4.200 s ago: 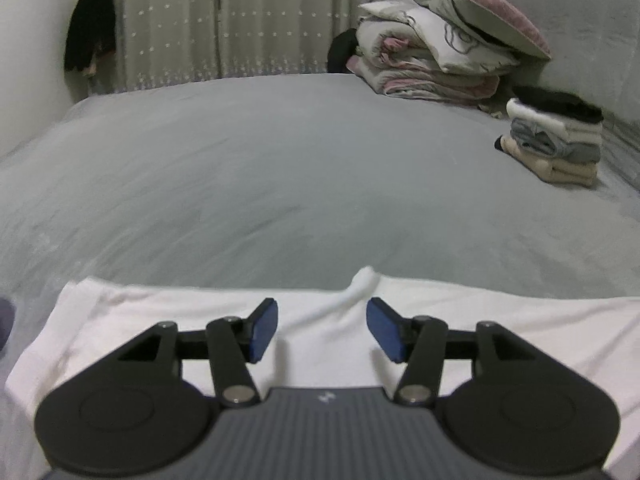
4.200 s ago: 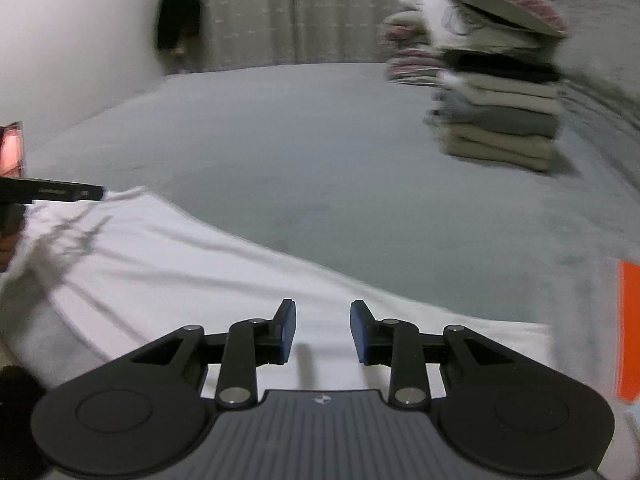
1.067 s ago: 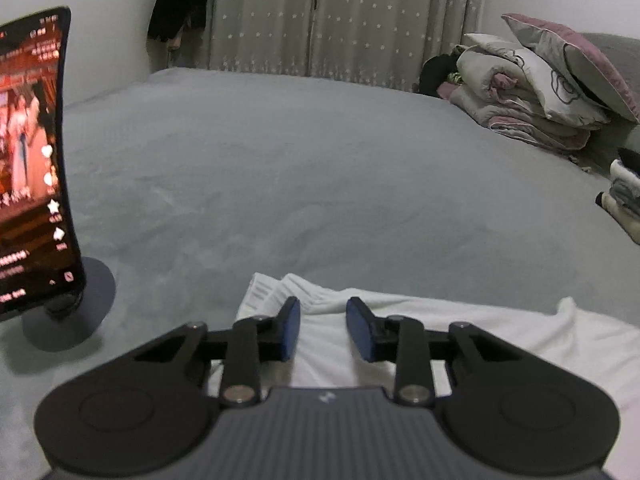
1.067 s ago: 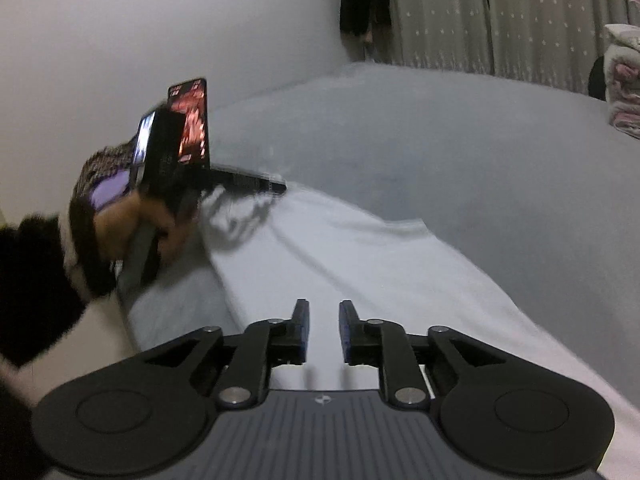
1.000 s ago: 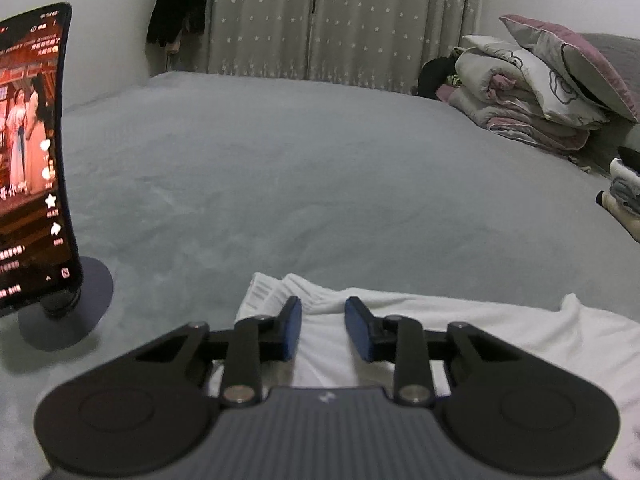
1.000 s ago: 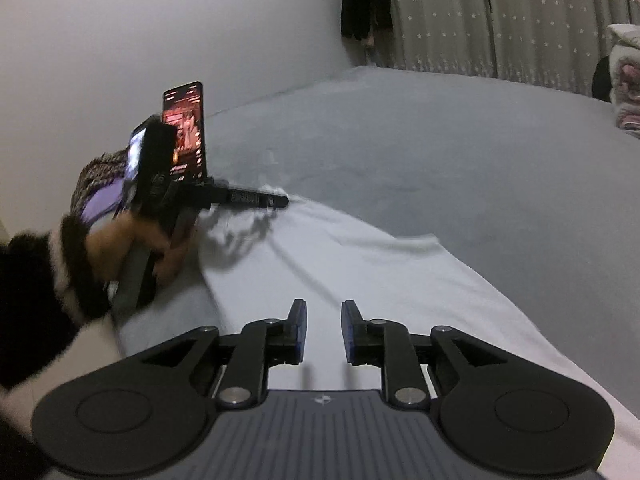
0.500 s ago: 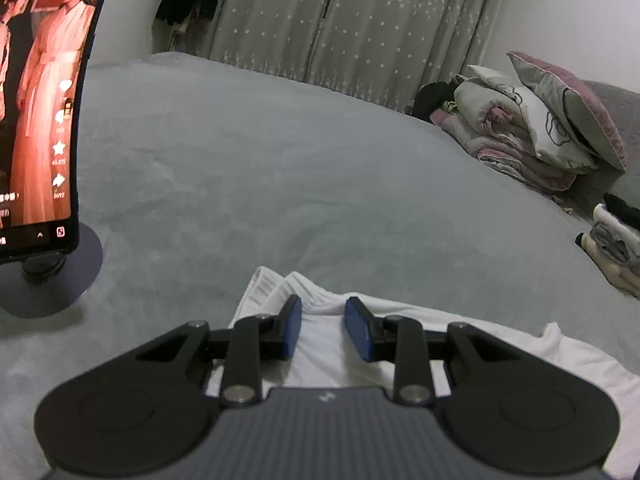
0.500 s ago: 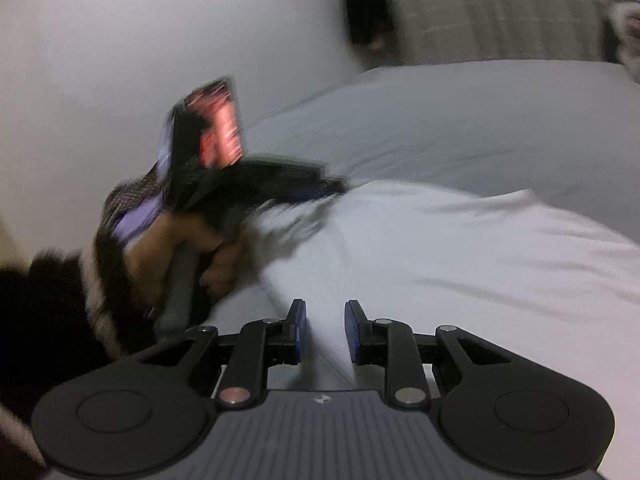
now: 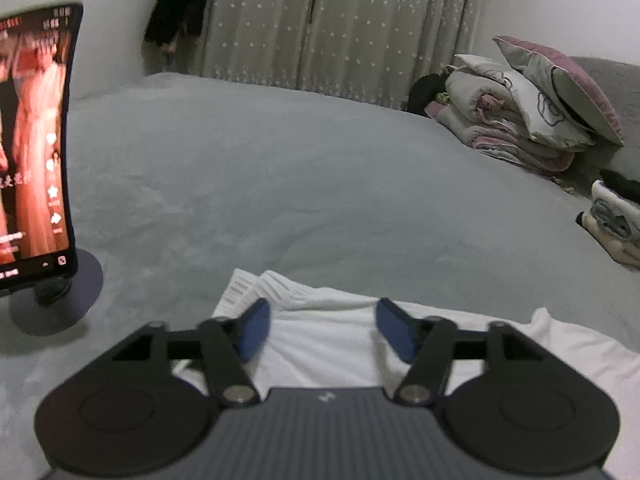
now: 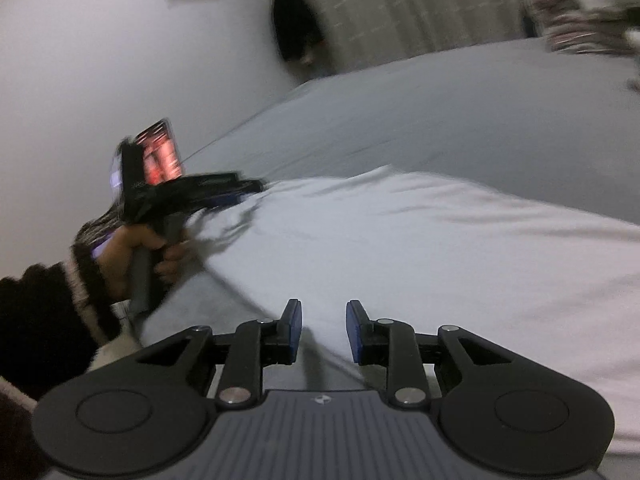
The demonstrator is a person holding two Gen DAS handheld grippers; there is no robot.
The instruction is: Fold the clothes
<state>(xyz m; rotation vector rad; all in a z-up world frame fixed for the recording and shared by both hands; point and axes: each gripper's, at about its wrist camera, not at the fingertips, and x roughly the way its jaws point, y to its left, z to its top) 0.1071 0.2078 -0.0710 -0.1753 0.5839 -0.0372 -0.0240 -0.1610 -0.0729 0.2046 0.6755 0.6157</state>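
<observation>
A white garment [image 9: 328, 336] lies spread on the grey bed [image 9: 280, 184], its ribbed hem [image 9: 260, 286] bunched at the left end. My left gripper [image 9: 324, 330] hovers over that hem with its jaws opening wide; the cloth lies under them and the pads do not press it. In the right wrist view the same garment [image 10: 440, 248] stretches to the right. My right gripper [image 10: 324, 330] sits over its near folded edge, jaws a narrow gap apart and opening, nothing clamped. The left gripper [image 10: 236, 194] shows there too, held by a hand [image 10: 136, 248].
A phone [image 9: 32, 140] on a round stand [image 9: 56, 300] plays video at the left, close to the hem. A stack of folded clothes [image 9: 616, 224] and a pile of bedding and pillows [image 9: 520, 120] sit at the right. Curtains and a dark hanging garment [image 9: 176, 20] are behind.
The left jaws have sprung wide and let go of the hem. The right gripper has rolled and swung toward the garment's near edge, its jaws a little wider.
</observation>
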